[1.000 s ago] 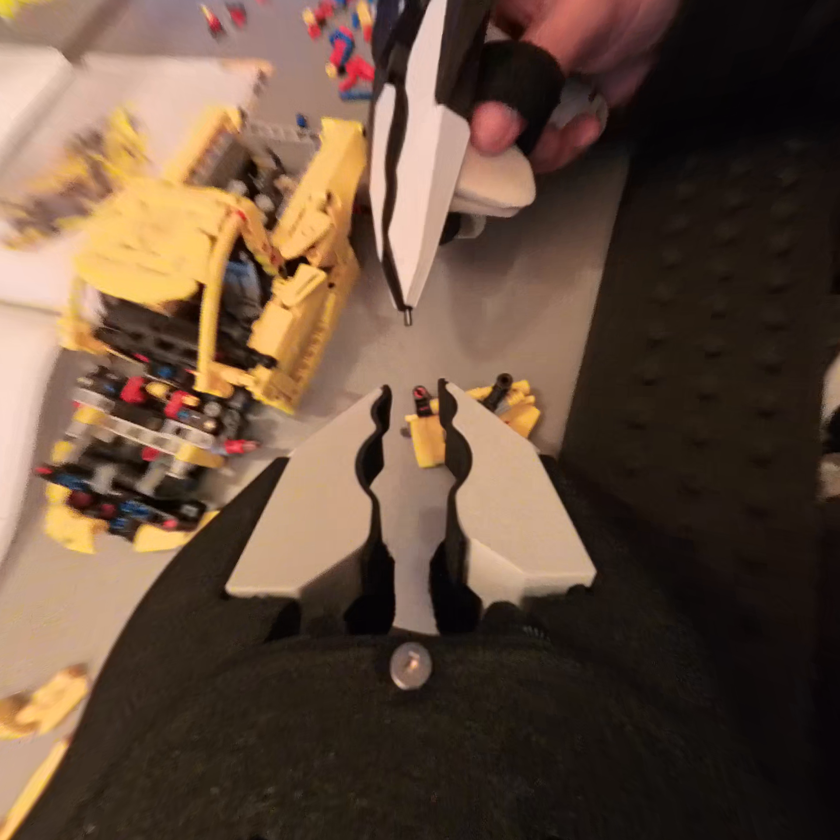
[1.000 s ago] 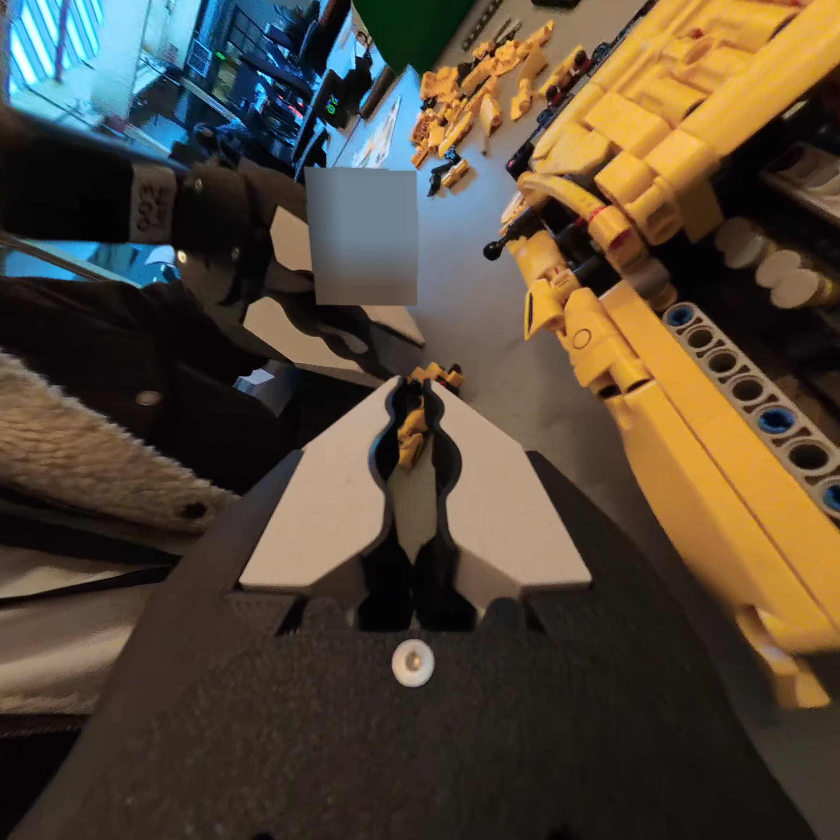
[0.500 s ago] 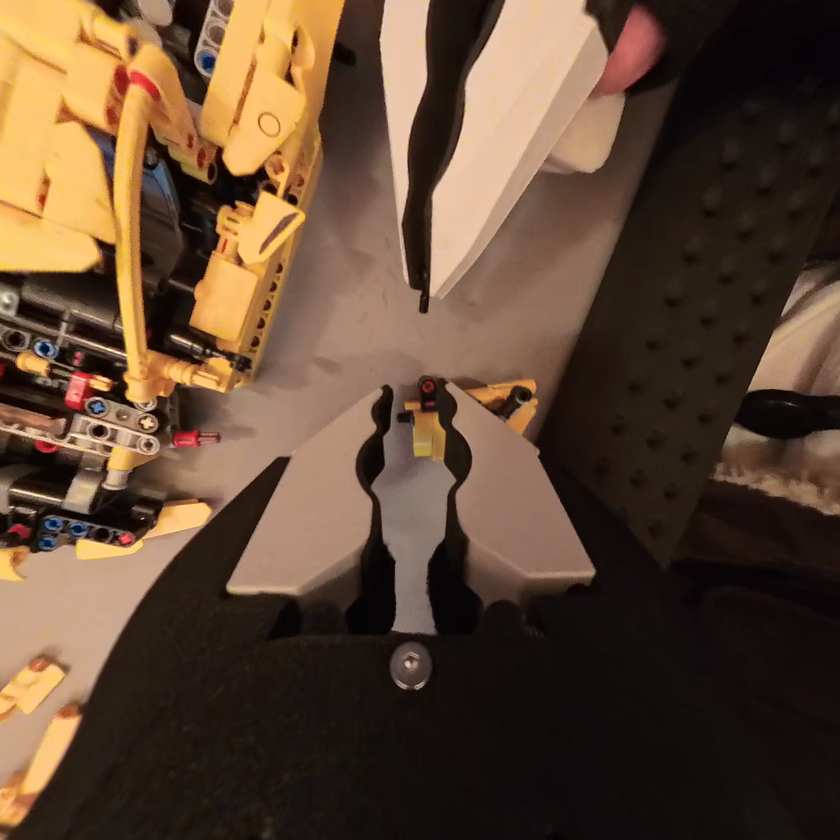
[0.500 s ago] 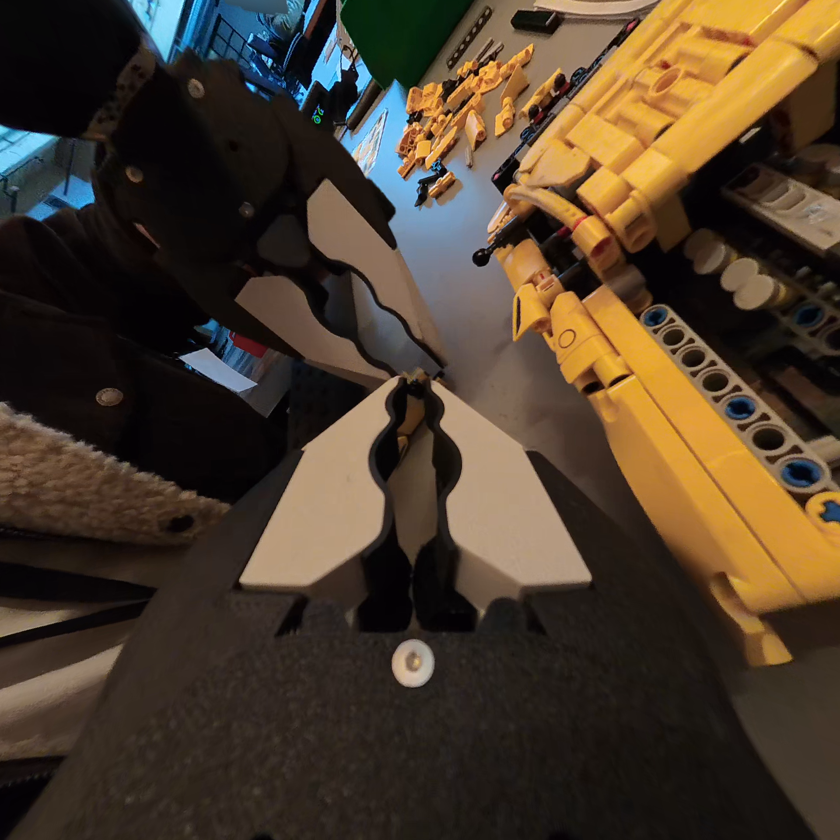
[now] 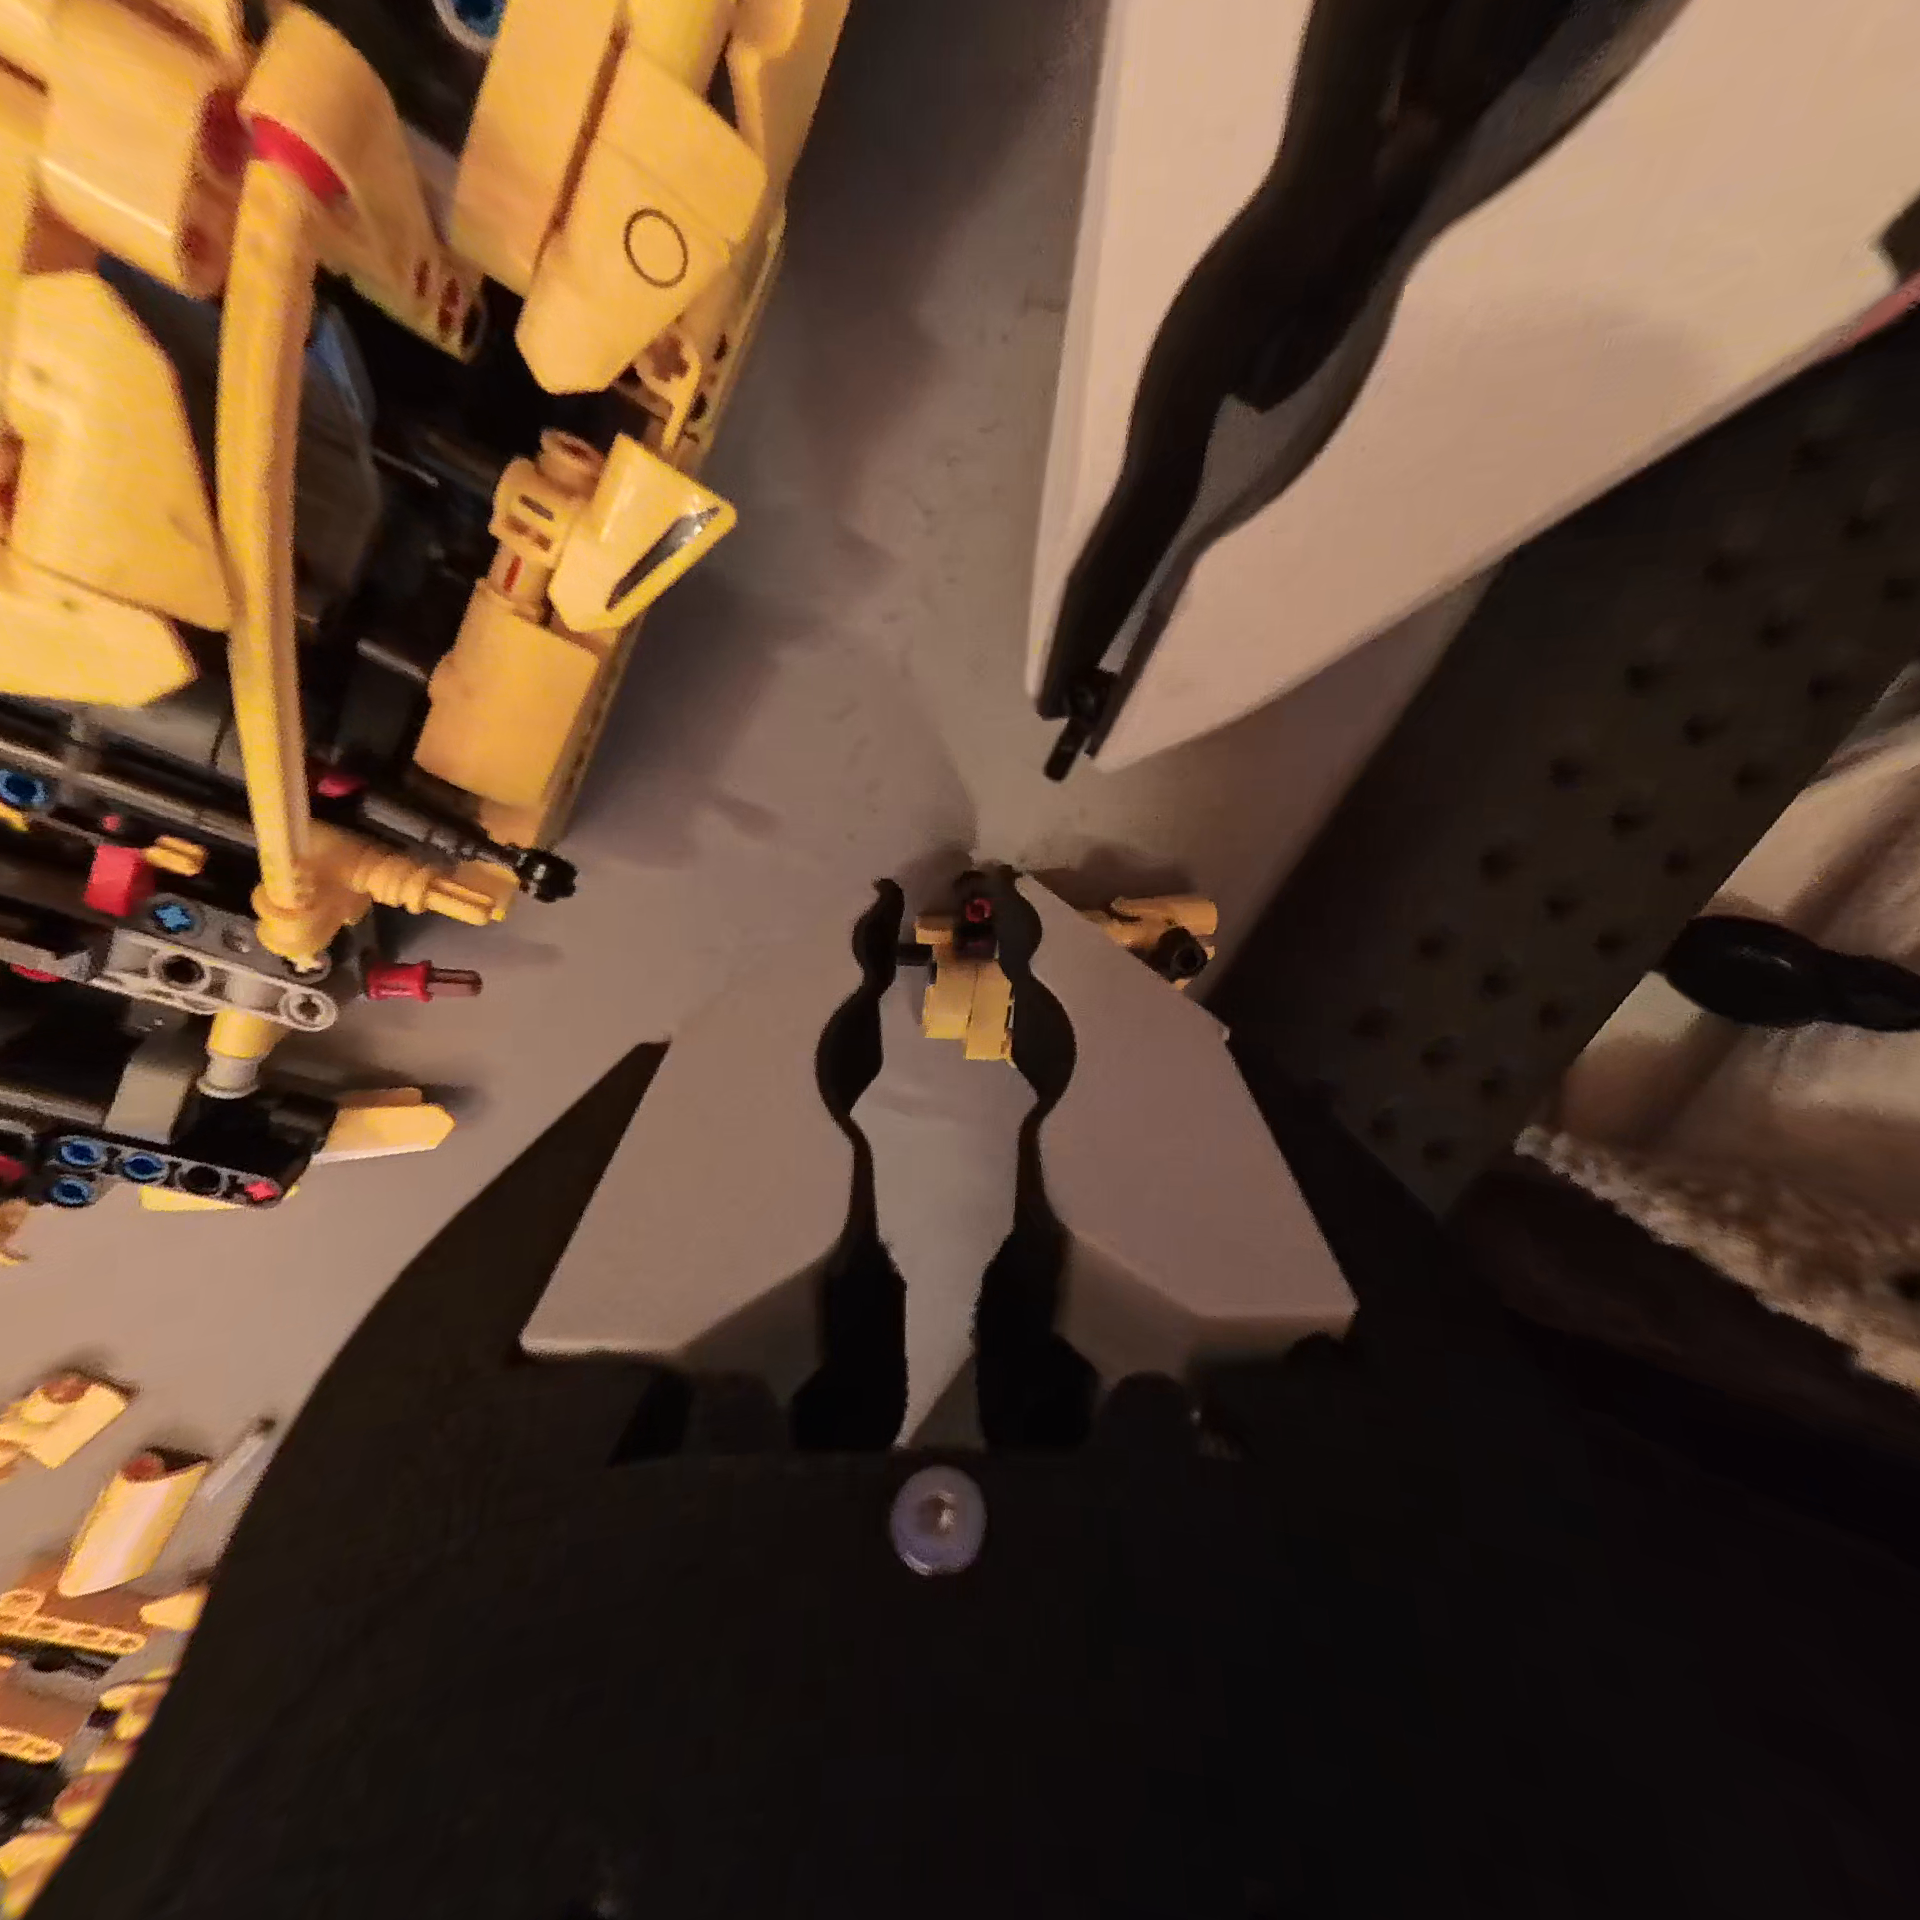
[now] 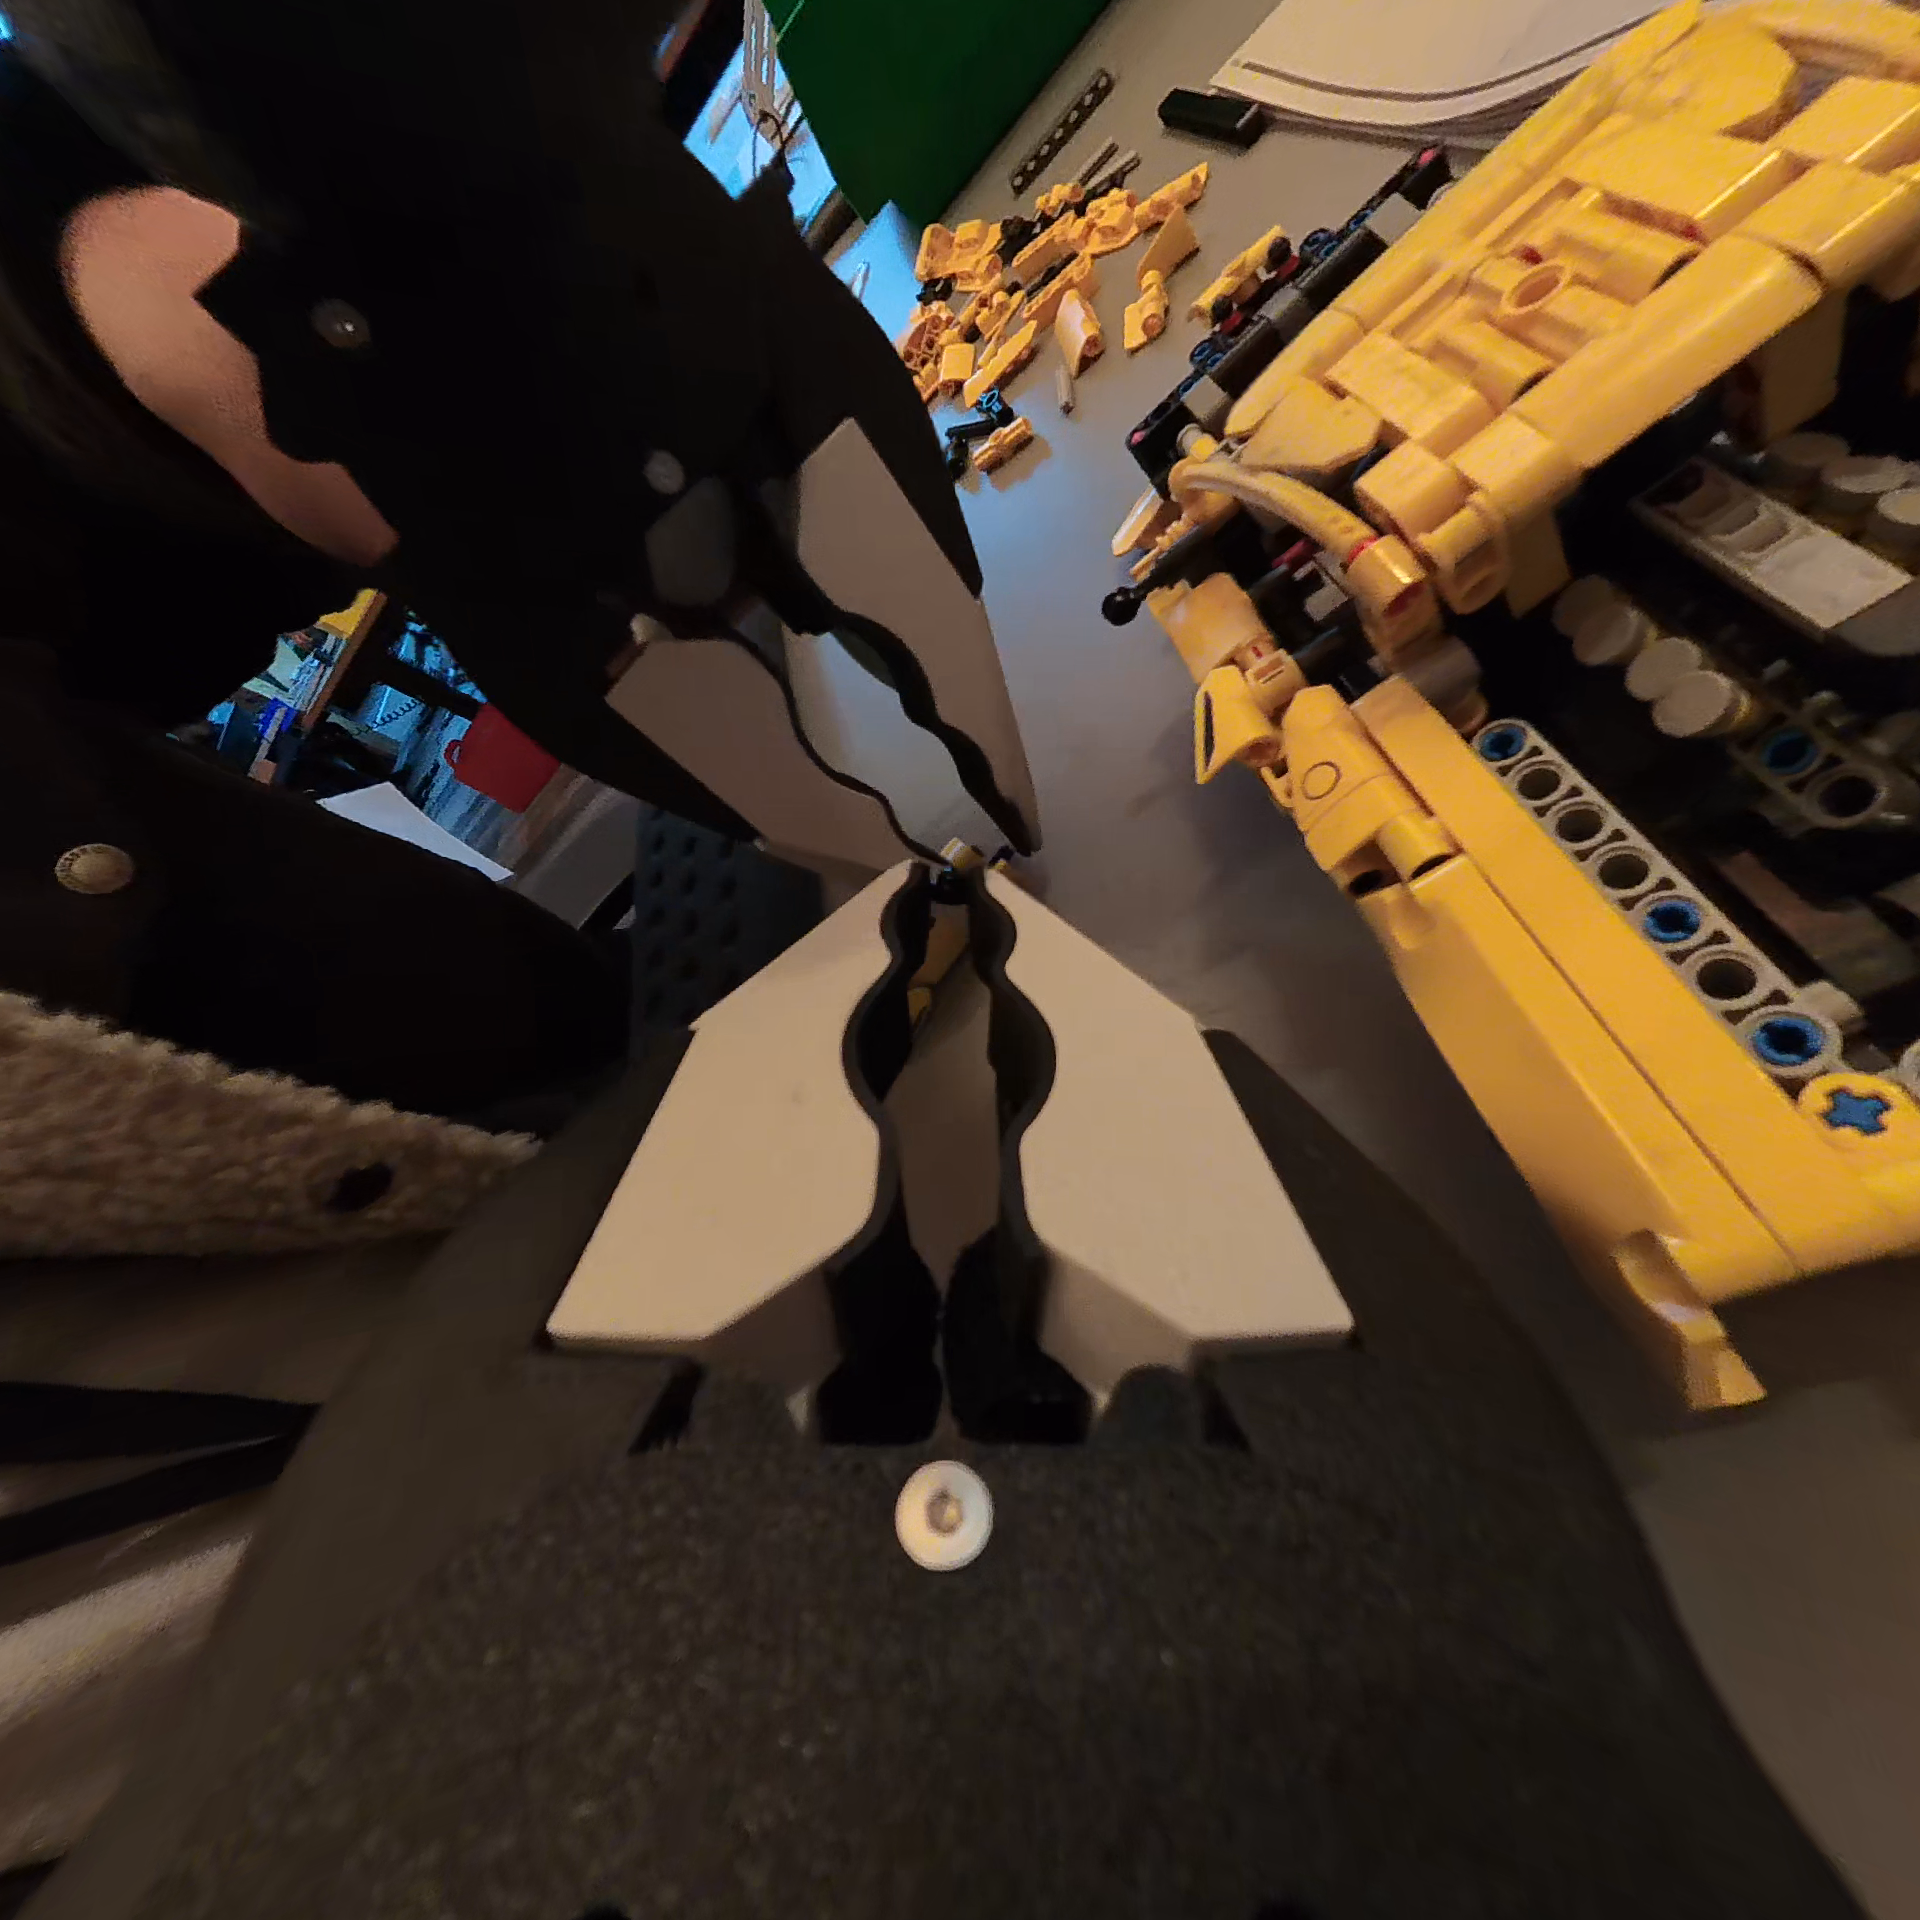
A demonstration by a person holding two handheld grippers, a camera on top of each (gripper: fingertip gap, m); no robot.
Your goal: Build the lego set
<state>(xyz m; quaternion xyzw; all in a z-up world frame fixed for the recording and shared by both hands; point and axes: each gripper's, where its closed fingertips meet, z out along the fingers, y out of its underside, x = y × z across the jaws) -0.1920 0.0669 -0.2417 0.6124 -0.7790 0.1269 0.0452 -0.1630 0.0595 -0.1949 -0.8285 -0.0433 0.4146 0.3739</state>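
A small yellow Lego sub-assembly with a red-tipped black pin lies on the grey table between the fingers of my left gripper, which is open around it. My right gripper comes in from the top right, shut on a small black pin whose tip hangs just above the sub-assembly. In the right wrist view my right gripper is nearly closed at the tips, and the left gripper meets it tip to tip. The big yellow Lego vehicle stands to the left and shows at the right of the right wrist view.
A second small yellow piece lies just right of my left fingers. A black perforated mat borders the table on the right. Loose yellow parts lie farther back, near a green box and papers. More parts lie at the lower left. Some 6 centimeters of space lies between my two pairs of fingers.
My left gripper has closed in on the small yellow sub-assembly, which now sits between its fingers. My right gripper has brought the black pin down close to it.
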